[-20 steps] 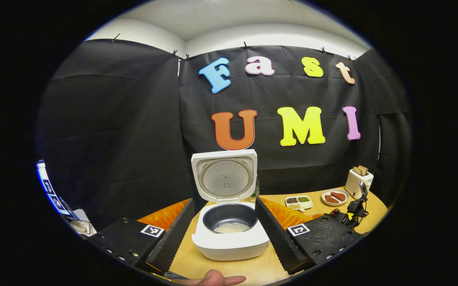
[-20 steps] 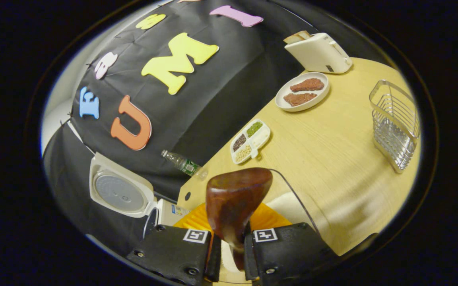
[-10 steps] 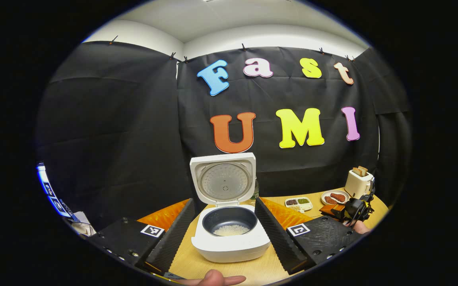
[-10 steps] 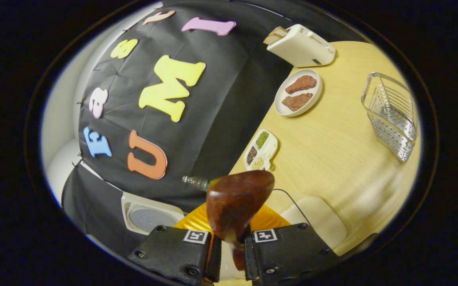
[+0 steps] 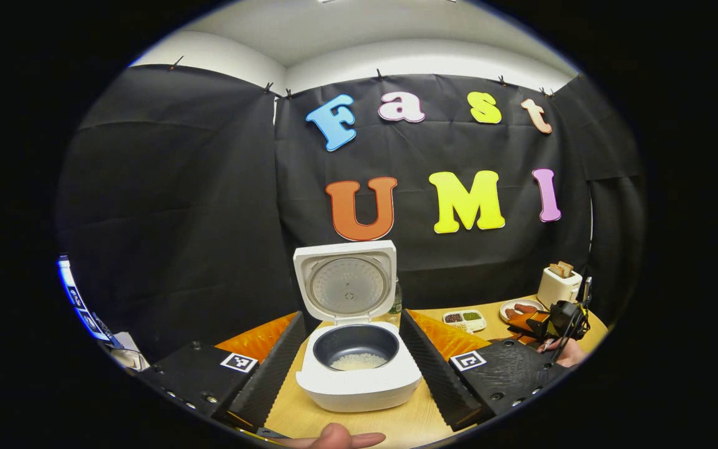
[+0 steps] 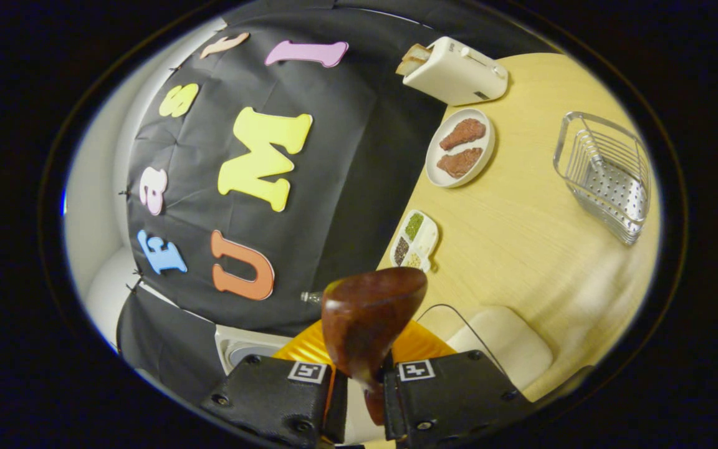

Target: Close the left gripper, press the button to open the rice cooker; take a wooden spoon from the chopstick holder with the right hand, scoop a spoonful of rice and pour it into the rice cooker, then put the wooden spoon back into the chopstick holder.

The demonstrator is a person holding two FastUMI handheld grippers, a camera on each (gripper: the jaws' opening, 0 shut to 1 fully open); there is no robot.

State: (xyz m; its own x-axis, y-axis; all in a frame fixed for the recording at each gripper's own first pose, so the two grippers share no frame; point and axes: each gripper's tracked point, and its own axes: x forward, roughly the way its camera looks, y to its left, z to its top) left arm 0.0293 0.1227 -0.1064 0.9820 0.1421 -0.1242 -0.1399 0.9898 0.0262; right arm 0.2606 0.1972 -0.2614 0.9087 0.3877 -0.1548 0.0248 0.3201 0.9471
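Right gripper point(image 6: 364, 380) clamped on wooden spoon point(image 6: 368, 324), bowl forward and tipped sideways. Left gripper point(image 5: 351, 365) spread wide, near side of open rice cooker point(image 5: 358, 368), rice inside. Last step underway, seemingly: returning spoon to wire holder point(image 6: 608, 174), far right on table point(image 6: 521, 237); needs handle lowered in upright.

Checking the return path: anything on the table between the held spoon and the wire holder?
Nothing visible does. The right claw holds the wooden spoon; bare table lies between it and the chopstick holder.
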